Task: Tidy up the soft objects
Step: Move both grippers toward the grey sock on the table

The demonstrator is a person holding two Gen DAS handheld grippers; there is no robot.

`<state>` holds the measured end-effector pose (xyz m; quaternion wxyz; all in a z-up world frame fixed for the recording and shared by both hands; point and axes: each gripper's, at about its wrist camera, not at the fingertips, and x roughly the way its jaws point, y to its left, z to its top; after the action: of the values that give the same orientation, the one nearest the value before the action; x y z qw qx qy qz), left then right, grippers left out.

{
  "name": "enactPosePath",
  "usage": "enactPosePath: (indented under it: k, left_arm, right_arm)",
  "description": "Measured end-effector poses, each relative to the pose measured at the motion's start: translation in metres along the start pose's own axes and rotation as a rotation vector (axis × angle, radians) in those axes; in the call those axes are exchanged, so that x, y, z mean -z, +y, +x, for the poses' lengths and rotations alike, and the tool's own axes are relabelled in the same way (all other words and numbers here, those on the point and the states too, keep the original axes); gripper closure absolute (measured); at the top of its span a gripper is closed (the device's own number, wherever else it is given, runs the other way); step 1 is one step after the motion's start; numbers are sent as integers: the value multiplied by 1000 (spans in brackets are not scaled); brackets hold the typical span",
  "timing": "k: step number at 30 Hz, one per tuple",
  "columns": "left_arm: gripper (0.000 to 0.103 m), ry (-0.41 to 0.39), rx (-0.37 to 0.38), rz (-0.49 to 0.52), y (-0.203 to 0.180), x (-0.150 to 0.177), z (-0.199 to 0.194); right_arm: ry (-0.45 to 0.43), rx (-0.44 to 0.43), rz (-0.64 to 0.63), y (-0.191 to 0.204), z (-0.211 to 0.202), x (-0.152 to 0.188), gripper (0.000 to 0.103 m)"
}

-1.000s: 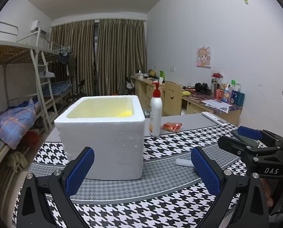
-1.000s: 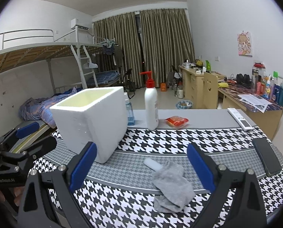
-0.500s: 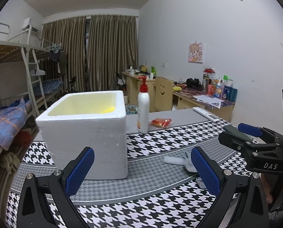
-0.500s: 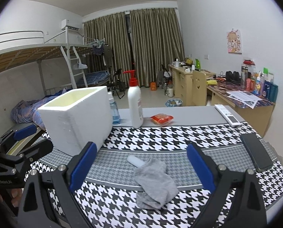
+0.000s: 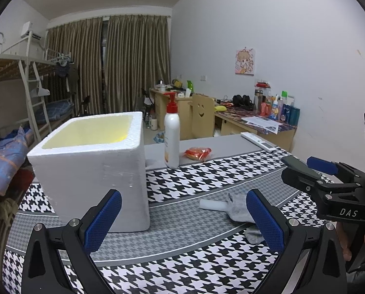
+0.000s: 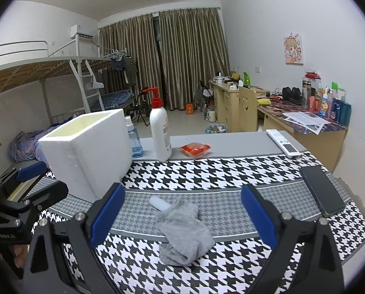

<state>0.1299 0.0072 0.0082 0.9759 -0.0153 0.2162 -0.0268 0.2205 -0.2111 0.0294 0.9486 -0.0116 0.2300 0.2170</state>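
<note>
A crumpled grey sock [image 6: 182,230] lies on the houndstooth cloth, partly over a small white cylinder [image 6: 159,202]. My right gripper [image 6: 182,219] is open, its blue pads either side of the sock and above it. The sock also shows in the left wrist view [image 5: 238,208], partly behind my right pad there. A white foam box [image 5: 94,166] with a yellow inside stands at the left; it also shows in the right wrist view [image 6: 89,149]. My left gripper [image 5: 182,220] is open and empty, in front of the box's right side.
A white pump bottle [image 6: 159,132], a blue spray bottle [image 6: 133,139] and a red snack packet [image 6: 194,148] stand behind the box. A white remote [image 6: 283,143] and a dark phone [image 6: 322,191] lie at the right. Bunk bed at left, desks at right.
Both views have shifted right: the box and sock sit further left in frame. The sock has come into the left wrist view. Both grippers stay open.
</note>
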Motion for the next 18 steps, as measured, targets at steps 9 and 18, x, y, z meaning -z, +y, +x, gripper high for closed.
enactPosePath:
  k: [9, 18]
  left_arm:
    - [1, 46, 21, 2, -7, 4, 21]
    - [1, 93, 31, 14, -15, 5, 41]
  right_arm:
    - [39, 17, 3, -11, 7, 10, 5]
    - [90, 18, -14, -21, 19, 17, 5]
